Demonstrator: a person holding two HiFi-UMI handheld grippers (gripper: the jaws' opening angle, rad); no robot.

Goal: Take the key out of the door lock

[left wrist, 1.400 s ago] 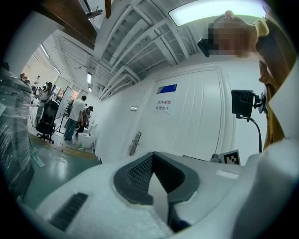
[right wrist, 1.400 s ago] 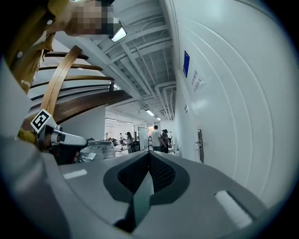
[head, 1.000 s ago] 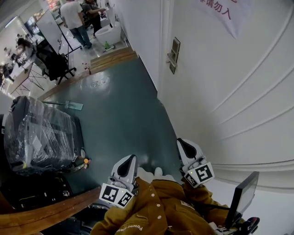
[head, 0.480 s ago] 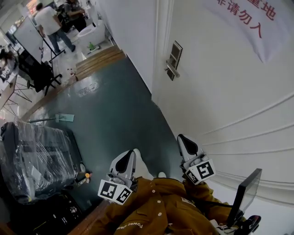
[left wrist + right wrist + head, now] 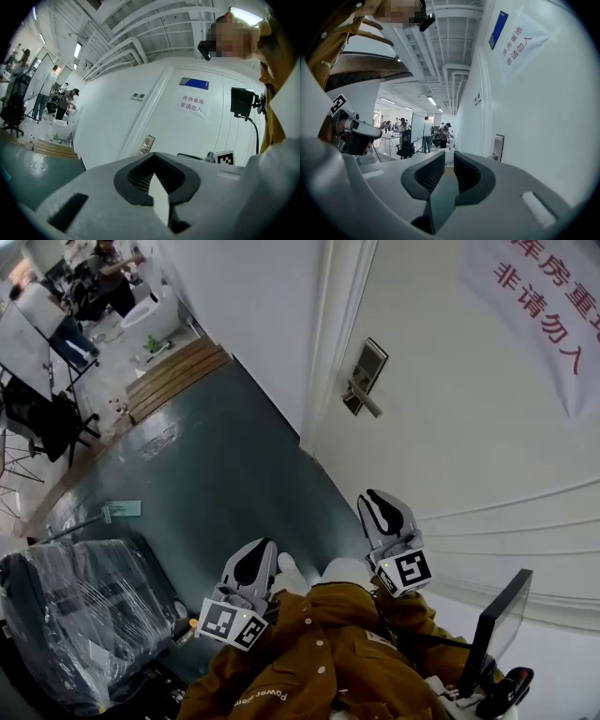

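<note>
The metal lock plate with its lever handle [image 5: 364, 379] sits on the white door [image 5: 469, 427], far ahead of both grippers. I cannot make out a key in it at this distance. The plate also shows small as the lock plate [image 5: 148, 144] in the left gripper view and the lock plate [image 5: 498, 146] in the right gripper view. My left gripper [image 5: 253, 559] is held low near my body, shut and empty, left gripper [image 5: 153, 169]. My right gripper [image 5: 384, 507] points toward the door; its jaws are opening with nothing between them, right gripper [image 5: 449, 161].
A plastic-wrapped black case [image 5: 84, 615] stands on the dark green floor at the left. Wooden planks [image 5: 173, 376] lie further back, with people and a whiteboard beyond. A paper sign with red characters [image 5: 553, 306] hangs on the door. A small screen on a stand [image 5: 497, 634] is at my right.
The head view has swung so the lock plate sits nearer the middle and larger. The right gripper's jaws have parted. The left gripper stays shut.
</note>
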